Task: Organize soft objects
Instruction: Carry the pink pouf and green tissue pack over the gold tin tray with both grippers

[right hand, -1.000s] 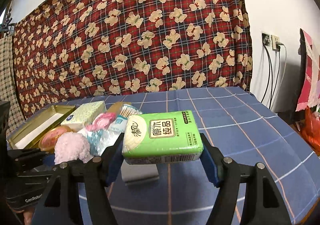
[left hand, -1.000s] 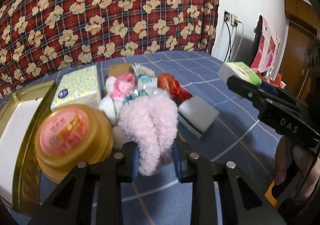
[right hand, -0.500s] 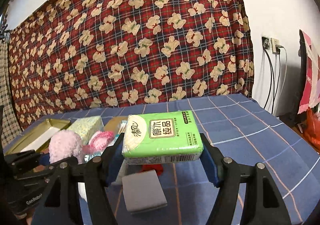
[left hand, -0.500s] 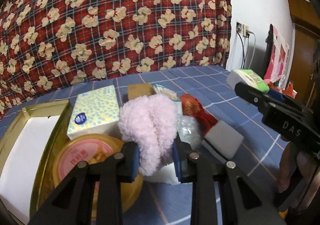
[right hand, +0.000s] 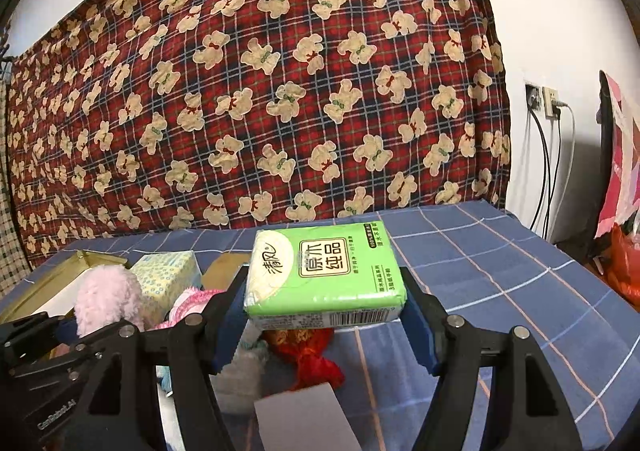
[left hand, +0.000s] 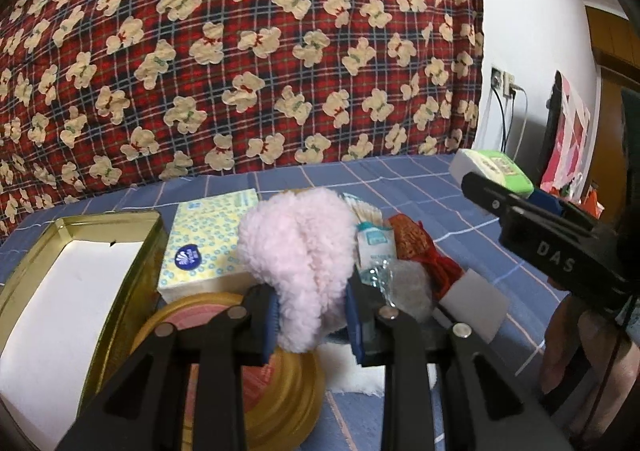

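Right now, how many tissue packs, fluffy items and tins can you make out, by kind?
Tissue packs: 2, the green tissue pack and the yellow tissue pack.
Fluffy items: 1, the pink fluffy item.
Tins: 2, the gold rectangular tin and the round gold tin.
Total: 5

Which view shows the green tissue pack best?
Right wrist: the green tissue pack fills the centre, its printed top and barcode edge plain, clamped in the right tool. The left wrist view shows it small at the right edge.
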